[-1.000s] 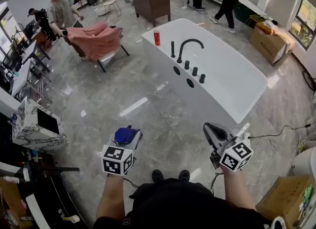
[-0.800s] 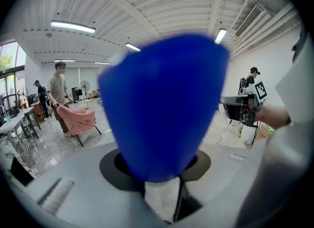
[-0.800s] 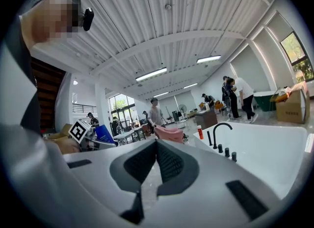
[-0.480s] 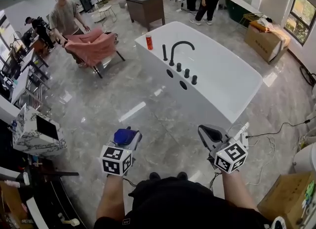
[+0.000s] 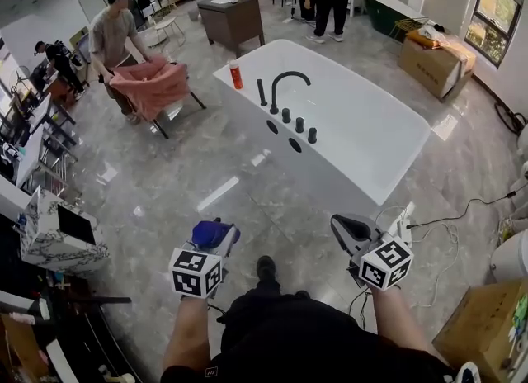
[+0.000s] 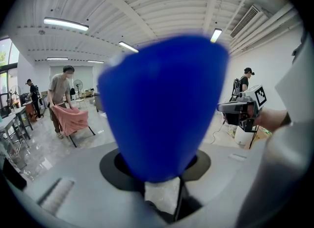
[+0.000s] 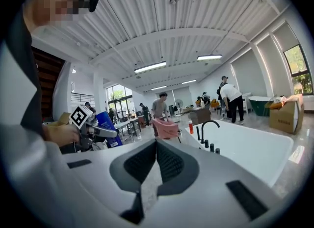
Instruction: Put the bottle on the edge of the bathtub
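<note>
A: What has changed in the last second?

B: The person has walked on. One dark shoe (image 5: 265,267) now leads on the grey marble floor (image 5: 165,183) where two stood side by side before, and both grippers have come along with the body. The white freestanding bathtub (image 5: 363,177) has slid a little left in the head view, but it is still well apart from both grippers, on the far side of the bare floor

A: And the bottle?

B: The deep blue plastic bottle (image 5: 206,229) is near and left, clamped in the left gripper (image 5: 216,237), whose jaws stand wide around its body. In that gripper's own view it fills the middle, with no sign of slipping. The right gripper (image 5: 346,229) is near and right, jaws pressed together with nothing between them

A: So what does that mean for the task?

B: I'd say this is the carry, not the placing. The rim is bare on its near stretch; further along stand the black arched faucet (image 5: 285,84) with its knobs and, at the far left corner, a small red bottle (image 5: 237,76) (not the one being carried), so the near stretch looks the easier landing spot
</note>
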`<state>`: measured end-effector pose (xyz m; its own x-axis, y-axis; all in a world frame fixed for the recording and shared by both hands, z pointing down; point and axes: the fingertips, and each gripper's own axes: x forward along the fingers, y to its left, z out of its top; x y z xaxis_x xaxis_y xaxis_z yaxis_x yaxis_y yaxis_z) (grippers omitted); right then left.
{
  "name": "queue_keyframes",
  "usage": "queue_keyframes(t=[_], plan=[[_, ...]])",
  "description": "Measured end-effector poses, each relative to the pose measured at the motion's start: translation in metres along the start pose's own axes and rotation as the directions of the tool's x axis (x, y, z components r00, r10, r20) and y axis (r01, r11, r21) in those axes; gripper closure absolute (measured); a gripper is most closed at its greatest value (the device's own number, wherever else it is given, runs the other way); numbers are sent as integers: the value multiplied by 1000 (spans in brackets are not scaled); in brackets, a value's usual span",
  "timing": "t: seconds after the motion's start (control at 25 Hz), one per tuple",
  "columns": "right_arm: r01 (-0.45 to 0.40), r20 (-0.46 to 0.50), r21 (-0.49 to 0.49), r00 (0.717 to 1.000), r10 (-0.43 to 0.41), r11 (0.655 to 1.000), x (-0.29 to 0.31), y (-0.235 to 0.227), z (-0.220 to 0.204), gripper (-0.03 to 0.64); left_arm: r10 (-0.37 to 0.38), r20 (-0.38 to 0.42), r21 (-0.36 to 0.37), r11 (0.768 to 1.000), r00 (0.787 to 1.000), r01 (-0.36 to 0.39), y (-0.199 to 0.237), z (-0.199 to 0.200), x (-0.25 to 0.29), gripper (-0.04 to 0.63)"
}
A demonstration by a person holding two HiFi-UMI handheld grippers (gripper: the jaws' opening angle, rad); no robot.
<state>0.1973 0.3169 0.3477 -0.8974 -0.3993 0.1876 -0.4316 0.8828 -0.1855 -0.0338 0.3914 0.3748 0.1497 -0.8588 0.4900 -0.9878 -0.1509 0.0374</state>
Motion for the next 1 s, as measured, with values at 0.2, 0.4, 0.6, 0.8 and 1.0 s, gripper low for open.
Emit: queue_keyframes(t=[0.2, 0.4, 0.6, 0.8, 1.0], plan=[[10, -12, 15, 1000, -10, 1000, 16, -13, -1, 604, -17, 3, 6, 1000, 1000, 17, 13, 7, 26, 437], [28, -26, 27, 999, -28, 999, 44, -31, 7, 604, -42, 1, 4, 999, 999, 42, 35, 18, 56, 437], [47, -34, 42, 998, -46, 998, 85, -52, 18, 604, -50, -5, 17, 999, 999, 50, 72, 38, 88, 437], [59, -49, 59, 997, -56, 997, 131, -65, 25, 604, -78, -11, 38, 996, 997, 78, 106, 53, 119, 437], [50, -81, 59, 996, -45, 997, 173, -70, 28, 604, -97, -7, 31, 995, 995, 97, 137, 62, 146, 437]])
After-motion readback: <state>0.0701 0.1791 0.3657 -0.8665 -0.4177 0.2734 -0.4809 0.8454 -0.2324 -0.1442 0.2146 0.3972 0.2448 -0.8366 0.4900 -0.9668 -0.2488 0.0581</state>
